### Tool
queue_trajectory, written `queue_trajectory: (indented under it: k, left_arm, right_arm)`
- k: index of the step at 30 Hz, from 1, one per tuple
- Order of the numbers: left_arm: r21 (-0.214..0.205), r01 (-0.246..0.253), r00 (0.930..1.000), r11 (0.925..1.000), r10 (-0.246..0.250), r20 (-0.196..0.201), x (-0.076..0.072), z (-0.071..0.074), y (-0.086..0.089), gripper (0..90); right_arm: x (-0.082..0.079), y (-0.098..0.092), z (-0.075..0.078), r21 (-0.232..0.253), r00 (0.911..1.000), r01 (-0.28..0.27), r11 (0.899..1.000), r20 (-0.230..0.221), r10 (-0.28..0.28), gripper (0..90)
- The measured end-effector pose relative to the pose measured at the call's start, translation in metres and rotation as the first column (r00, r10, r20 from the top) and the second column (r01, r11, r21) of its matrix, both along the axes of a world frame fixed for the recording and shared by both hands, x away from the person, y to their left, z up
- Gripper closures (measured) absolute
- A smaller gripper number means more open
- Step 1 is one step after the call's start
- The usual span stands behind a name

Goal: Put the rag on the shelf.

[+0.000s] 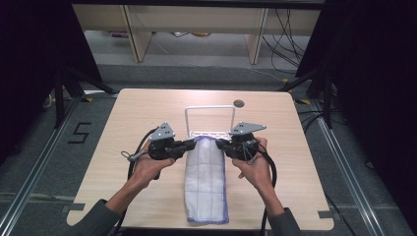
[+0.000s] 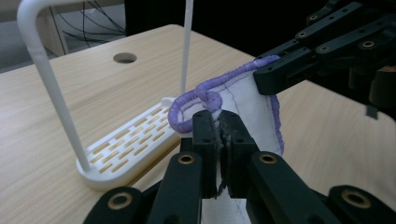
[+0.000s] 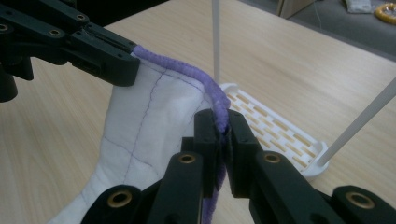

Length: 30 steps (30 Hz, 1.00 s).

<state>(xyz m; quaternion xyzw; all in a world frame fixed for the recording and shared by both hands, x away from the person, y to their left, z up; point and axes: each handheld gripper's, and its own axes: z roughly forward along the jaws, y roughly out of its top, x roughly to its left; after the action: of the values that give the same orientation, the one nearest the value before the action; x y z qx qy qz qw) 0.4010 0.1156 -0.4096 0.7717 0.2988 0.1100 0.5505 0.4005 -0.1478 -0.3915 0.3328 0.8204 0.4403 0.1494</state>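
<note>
- The wooden table is carrying everything, with a round hole near its far edge.
- The white cloth with purple edging is lying lengthwise on the table, its far end being held raised just in front of the white rack.
- The left gripper is pinching the cloth's far left corner, jaws clamped tight on the hem.
- The right gripper is gripping the far right corner likewise.

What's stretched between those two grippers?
The cloth's purple-hemmed top edge, in the high view, spans from left gripper to right gripper.
</note>
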Motion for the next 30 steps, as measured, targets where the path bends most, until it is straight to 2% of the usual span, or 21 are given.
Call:
queue_trajectory:
  k: [1,3,4,6,7,8,9,10,11,13,15,16,18,19,20,21,24,30]
  left_arm:
    - [0.002,0.003,1.0,1.0,-0.003,-0.001,-0.002,0.004,0.0,85.4]
    - [-0.005,0.016,0.9999,0.9999,-0.016,-0.003,-0.003,0.011,0.0,85.5]
    - [-0.005,0.016,0.9999,0.9999,-0.016,-0.003,-0.003,0.011,0.0,85.5]
    - [0.004,0.032,0.9995,0.9995,-0.032,0.002,-0.006,0.029,0.0,85.5]
    - [0.004,0.032,0.9995,0.9995,-0.032,0.002,-0.006,0.029,0.0,85.5]
    - [0.001,0.036,0.9994,0.9994,-0.036,0.003,-0.006,0.034,-0.001,85.5]
    - [-0.011,0.041,0.9992,0.9991,-0.041,0.006,-0.006,0.045,-0.001,85.5]
    - [-0.011,0.041,0.9992,0.9991,-0.041,0.006,-0.006,0.045,-0.001,85.5]
    - [-0.008,0.043,0.9991,0.9991,-0.043,0.006,-0.005,0.051,-0.001,85.5]
    - [-0.003,0.044,0.999,0.999,-0.044,0.005,-0.001,0.065,-0.001,85.6]
    - [-0.031,0.049,0.9986,0.9983,-0.05,-0.018,0.002,0.073,0.0,85.6]
    - [-0.028,0.049,0.9987,0.9984,-0.049,-0.015,0.004,0.078,0.001,85.5]
    - [-0.014,0.039,0.9993,0.9992,-0.039,0.002,0.007,0.089,0.002,85.5]
    - [-0.013,0.038,0.9993,0.9992,-0.038,0.003,0.008,0.092,0.002,85.6]
    - [-0.014,0.038,0.9993,0.9992,-0.038,0.003,0.01,0.097,0.002,85.6]
    - [-0.013,0.037,0.9993,0.9992,-0.037,0.005,0.011,0.101,0.002,85.6]
    - [-0.018,0.027,0.9994,0.9995,-0.027,0.024,0.015,0.118,0.004,85.6]
    - [-0.023,0.006,0.9991,0.9997,-0.005,0.043,0.025,0.142,0.004,85.6]
  right_arm:
    - [-0.002,0.0,0.004,0.008,1.0,0.007,1.0,-0.006,-0.007,85.0]
    - [-0.006,-0.001,0.013,0.018,0.9999,0.0,1.0,0.011,0.0,85.1]
    - [-0.006,-0.001,0.013,0.018,0.9999,0.0,1.0,0.011,0.0,85.1]
    - [-0.01,-0.001,0.027,0.023,0.9995,-0.009,1.0,0.03,0.008,85.2]
    - [-0.01,-0.001,0.027,0.023,0.9995,-0.009,1.0,0.03,0.008,85.2]
    - [-0.012,0.0,0.032,0.026,0.9996,-0.005,1.0,0.029,0.004,85.2]
    - [-0.012,0.0,0.042,0.024,0.9992,-0.006,1.0,0.039,0.005,85.2]
    - [-0.012,0.0,0.042,0.024,0.9992,-0.006,1.0,0.039,0.005,85.2]
    - [-0.01,0.0,0.052,0.029,0.9987,-0.013,0.999,0.049,0.012,85.3]
    - [-0.009,0.001,0.057,0.031,0.9987,-0.008,0.999,0.05,0.006,85.2]
    - [-0.004,0.0,0.069,0.042,0.9981,-0.015,0.999,0.06,0.013,85.2]
    - [-0.003,0.001,0.073,0.044,0.998,-0.004,0.999,0.064,0.001,85.2]
    - [0.001,-0.001,0.081,0.035,0.9965,-0.027,0.999,0.08,0.024,85.2]
    - [0.001,-0.001,0.088,0.048,0.9968,-0.013,0.999,0.079,0.009,85.2]
    - [0.002,-0.002,0.092,0.036,0.996,-0.02,0.999,0.088,0.017,85.2]
    - [0.003,-0.002,0.096,0.045,0.9966,-0.011,0.999,0.082,0.007,85.3]
    - [0.006,-0.004,0.109,0.057,0.9943,0.0,0.998,0.106,-0.006,85.3]
    - [0.015,-0.007,0.134,0.07,0.9893,0.017,0.997,0.143,-0.027,85.3]
